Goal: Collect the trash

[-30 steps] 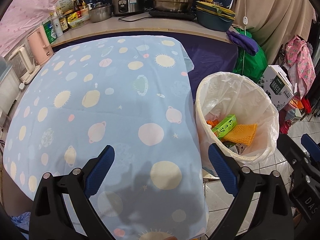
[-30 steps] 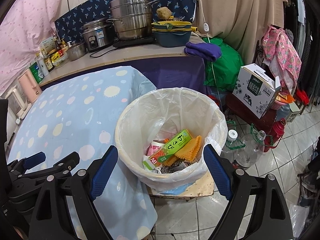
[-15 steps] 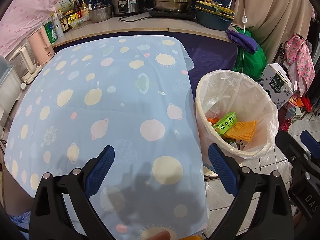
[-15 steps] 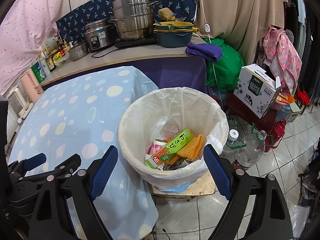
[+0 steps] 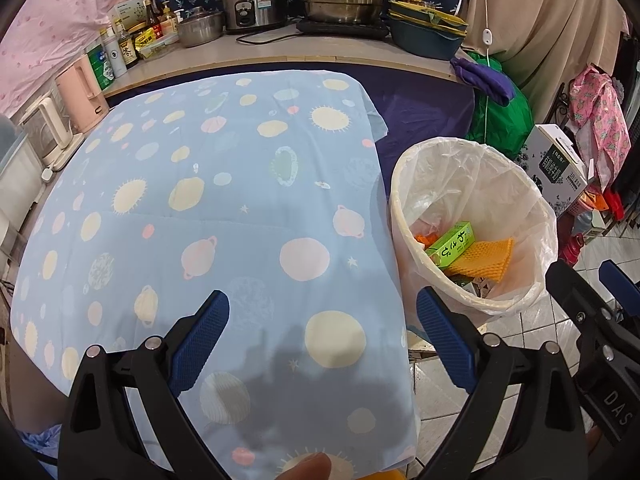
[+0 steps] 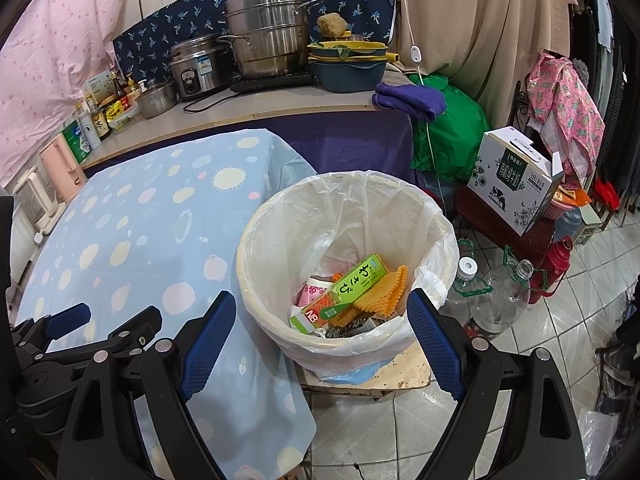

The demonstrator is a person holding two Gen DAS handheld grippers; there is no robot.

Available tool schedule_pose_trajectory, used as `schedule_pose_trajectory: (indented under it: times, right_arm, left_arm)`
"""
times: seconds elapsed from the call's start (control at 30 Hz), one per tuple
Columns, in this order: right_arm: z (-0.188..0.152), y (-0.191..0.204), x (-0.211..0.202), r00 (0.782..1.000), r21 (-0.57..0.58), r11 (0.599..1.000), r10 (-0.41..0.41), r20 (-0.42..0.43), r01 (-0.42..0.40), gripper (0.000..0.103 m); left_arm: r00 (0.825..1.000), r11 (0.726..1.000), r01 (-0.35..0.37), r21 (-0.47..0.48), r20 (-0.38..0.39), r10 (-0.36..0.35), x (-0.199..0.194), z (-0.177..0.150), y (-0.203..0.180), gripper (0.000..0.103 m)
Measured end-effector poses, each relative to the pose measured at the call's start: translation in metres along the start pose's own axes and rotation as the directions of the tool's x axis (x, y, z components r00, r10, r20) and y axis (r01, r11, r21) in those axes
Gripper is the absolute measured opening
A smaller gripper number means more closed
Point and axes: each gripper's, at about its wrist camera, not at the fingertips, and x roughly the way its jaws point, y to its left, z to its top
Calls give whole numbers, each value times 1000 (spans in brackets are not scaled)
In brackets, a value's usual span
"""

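Trash [image 6: 352, 292] in lined bin [image 6: 436, 220], between spread empty right tongs [image 6: 320, 340]; left tongs [image 5: 322, 338] apart over tablecloth [image 5: 200, 184].

The left tool [image 5: 322, 338] has its two blue-padded fingers [image 5: 198, 344] spread wide, one at 7 o'clock and the other at 5 o'clock in its own view, with nothing between them. A fingertip of the person's hand [image 5: 306, 467] shows at 6 o'clock, at the bottom edge. The right tool [image 6: 320, 338] is likewise spread wide, its pads [image 6: 436, 344] at 7 and 5 o'clock, gripping nothing. In the right wrist view the left tool [image 6: 106, 320] sits at 8 o'clock, just beside the right one, pointing the same way.
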Motion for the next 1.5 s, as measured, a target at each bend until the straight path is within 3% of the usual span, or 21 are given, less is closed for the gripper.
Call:
schedule_pose_trajectory:
  times: [1.5]
  right_arm:
    - [-9,-31,-3,999,41,998,-42,-6,42,84]
  left_arm:
    - [999,997,29,69,-17,-28,2,-8,-33,90]
